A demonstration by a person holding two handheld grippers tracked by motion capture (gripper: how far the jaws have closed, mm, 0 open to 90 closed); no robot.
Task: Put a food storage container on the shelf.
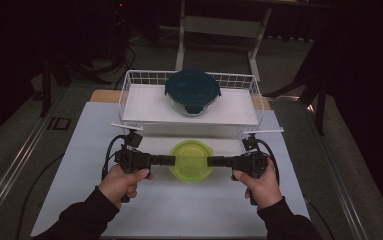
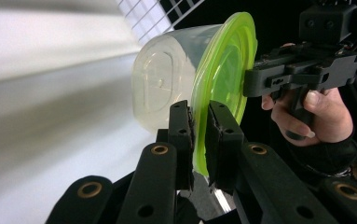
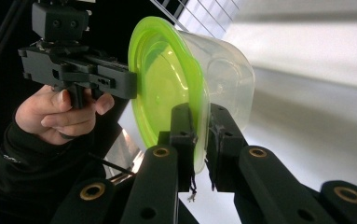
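Observation:
A clear plastic container with a lime-green lid is held between both grippers, just above the white table surface and in front of the basket. My left gripper is shut on the left rim of the lid. My right gripper is shut on the lid's right rim. In the left gripper view the clear tub bulges left of the lid; in the right gripper view the tub bulges right. A second container with a dark teal lid sits in the white wire basket.
The wire basket stands at the table's far side on a white sheet. Table legs and a frame stand on the dark floor beyond. The person's hands and dark sleeves come in from the bottom edge.

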